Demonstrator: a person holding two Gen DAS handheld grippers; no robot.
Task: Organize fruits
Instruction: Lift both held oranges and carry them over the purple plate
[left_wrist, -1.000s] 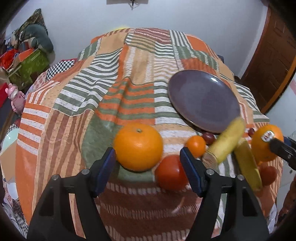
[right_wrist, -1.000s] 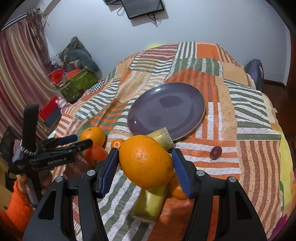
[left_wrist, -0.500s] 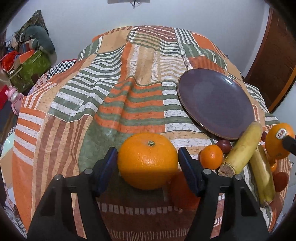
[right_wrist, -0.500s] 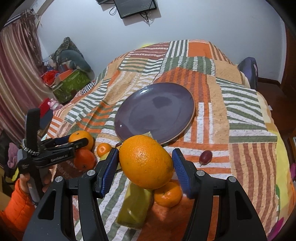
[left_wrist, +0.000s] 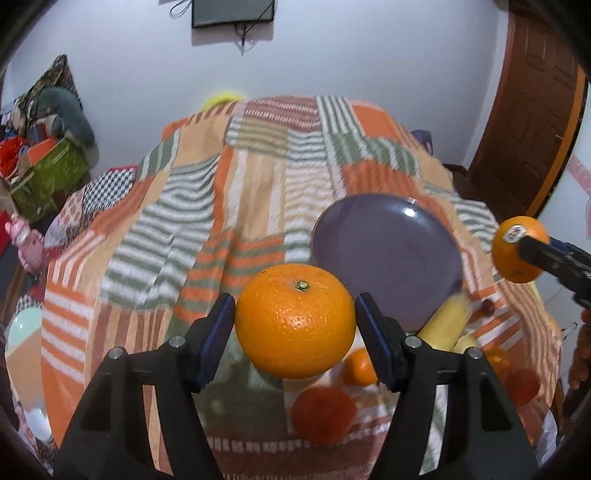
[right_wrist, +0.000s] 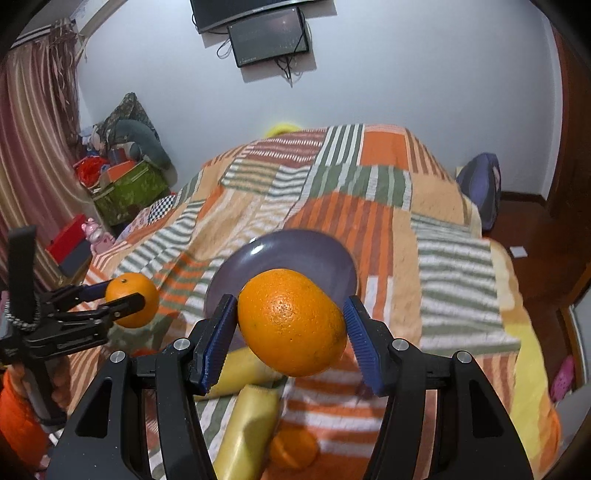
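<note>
Left gripper (left_wrist: 295, 328) clamps a stemmed orange (left_wrist: 295, 325) and right gripper (right_wrist: 290, 325) clamps an oval orange (right_wrist: 291, 321), both held clear of the striped bedspread (left_wrist: 207, 206), apparently for the empty purple plate (right_wrist: 295, 251) just beyond.

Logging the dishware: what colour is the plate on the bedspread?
Purple, glossy; the plate shows best in the right wrist view.
</note>
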